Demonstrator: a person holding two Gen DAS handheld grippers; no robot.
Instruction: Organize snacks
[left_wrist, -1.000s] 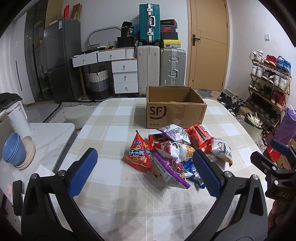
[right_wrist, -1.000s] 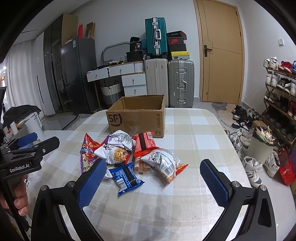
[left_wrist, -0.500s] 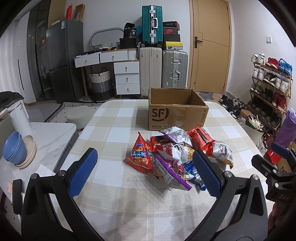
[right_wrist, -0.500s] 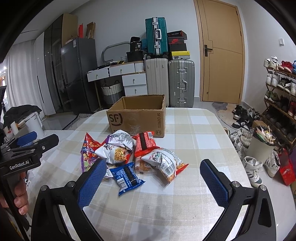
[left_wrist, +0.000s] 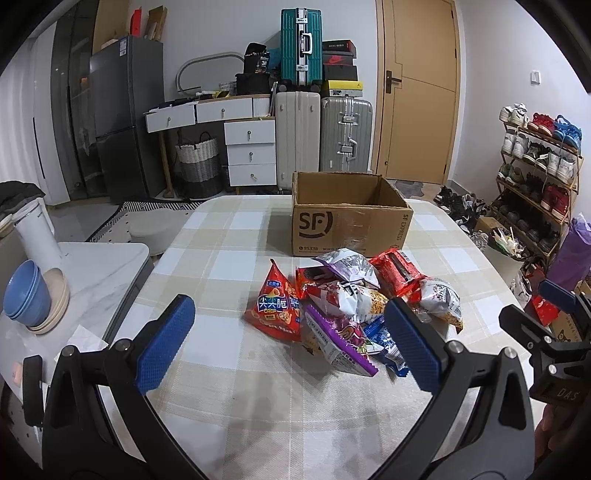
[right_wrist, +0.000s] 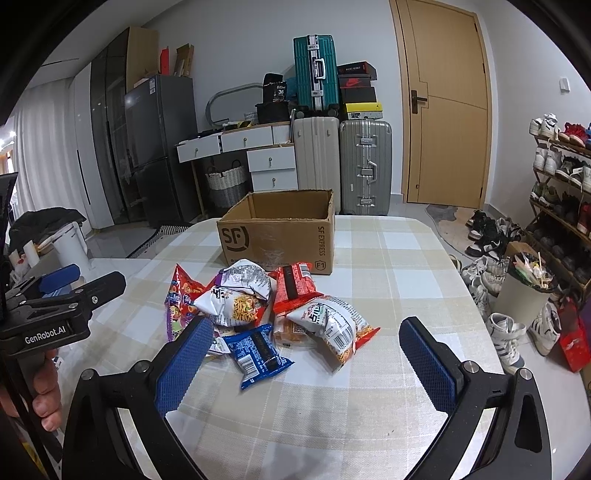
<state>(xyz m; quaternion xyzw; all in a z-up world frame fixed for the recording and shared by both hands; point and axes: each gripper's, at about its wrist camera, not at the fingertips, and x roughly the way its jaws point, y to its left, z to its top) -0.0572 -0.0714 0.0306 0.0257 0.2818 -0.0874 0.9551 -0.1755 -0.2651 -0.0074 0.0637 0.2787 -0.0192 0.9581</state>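
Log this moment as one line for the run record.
left gripper open, empty | right gripper open, empty | snack pile on table | cardboard box behind pile | nothing grasped

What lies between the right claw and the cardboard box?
The snack pile on the checked tablecloth; the blue packet lies nearest the right claw, the cardboard box behind. Right wrist view.

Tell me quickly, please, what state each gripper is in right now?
Left gripper: open, holding nothing, above the table short of the snack pile.
Right gripper: open, holding nothing, also short of the pile.
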